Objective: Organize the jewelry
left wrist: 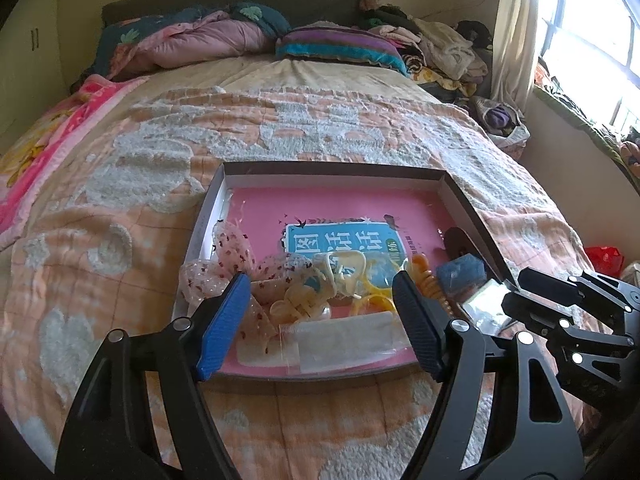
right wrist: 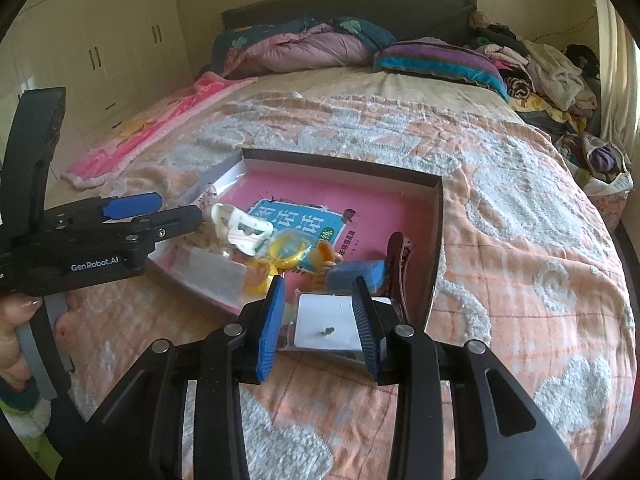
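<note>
A shallow box (left wrist: 332, 168) lies on the bed with a pink book (left wrist: 340, 204) in its bottom. On it lie a dotted bow (left wrist: 232, 248), a cream claw clip (left wrist: 348, 268), yellow rings (left wrist: 374, 304), an orange spiral tie (left wrist: 424, 276), a blue block (left wrist: 460, 276), a dark hair clip (right wrist: 400, 264) and a clear bag (left wrist: 344, 336). My left gripper (left wrist: 320, 280) hovers open over the bow and clips, touching nothing. My right gripper (right wrist: 319, 282) is shut on a white earring card (right wrist: 326, 320) at the box's near right corner.
An orange and white bedspread (left wrist: 280, 128) covers the bed. Pillows and a folded quilt (left wrist: 200, 36) lie at the headboard, with a pile of clothes (right wrist: 552, 68) at the far right. A wardrobe (right wrist: 100, 48) stands left. A hand (right wrist: 16, 320) holds the left gripper.
</note>
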A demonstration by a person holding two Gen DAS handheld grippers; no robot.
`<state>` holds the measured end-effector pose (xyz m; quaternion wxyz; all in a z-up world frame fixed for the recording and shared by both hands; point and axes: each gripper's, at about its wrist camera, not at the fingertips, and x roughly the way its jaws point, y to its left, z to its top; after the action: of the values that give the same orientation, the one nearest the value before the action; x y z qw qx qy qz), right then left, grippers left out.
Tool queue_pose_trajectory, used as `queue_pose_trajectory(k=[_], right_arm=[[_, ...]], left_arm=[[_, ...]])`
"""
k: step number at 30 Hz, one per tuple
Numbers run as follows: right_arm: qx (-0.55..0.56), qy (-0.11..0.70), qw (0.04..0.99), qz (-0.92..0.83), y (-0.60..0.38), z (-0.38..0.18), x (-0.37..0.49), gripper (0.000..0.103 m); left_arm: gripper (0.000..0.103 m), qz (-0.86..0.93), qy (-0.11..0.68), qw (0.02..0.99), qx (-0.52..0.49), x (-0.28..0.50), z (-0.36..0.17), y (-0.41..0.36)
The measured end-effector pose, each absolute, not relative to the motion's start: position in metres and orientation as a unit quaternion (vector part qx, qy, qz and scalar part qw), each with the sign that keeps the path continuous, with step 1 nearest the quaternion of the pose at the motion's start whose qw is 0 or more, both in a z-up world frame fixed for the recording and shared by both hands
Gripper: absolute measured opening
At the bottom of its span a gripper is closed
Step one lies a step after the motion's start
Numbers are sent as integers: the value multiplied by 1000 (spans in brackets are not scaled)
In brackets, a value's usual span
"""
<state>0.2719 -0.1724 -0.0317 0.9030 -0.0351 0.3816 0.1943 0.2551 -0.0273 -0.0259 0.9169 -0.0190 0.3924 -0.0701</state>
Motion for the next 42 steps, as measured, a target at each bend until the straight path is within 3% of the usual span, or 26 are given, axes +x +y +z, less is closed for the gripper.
queue_pose_trajectory(k=[21,23,26,30,42], right_arm=[[-22,348,918,188,-186,2,218,57],[-20,346,919,186,-188,4,215,67],[-11,340,922,182,-192,7,211,80],[-7,336,925,178,-194,11,208,88],[0,318,933,170,-201,27,199,93]], left_arm=[[66,-67,380,922,-15,205,1,-32],[66,-67,382,922,-16,202,2,-32],[84,-65,387,919,-18,198,3,-31],[93,-59,388,920,-19,196,7,-30],[94,-49,378,924,-13,187,24,-31]])
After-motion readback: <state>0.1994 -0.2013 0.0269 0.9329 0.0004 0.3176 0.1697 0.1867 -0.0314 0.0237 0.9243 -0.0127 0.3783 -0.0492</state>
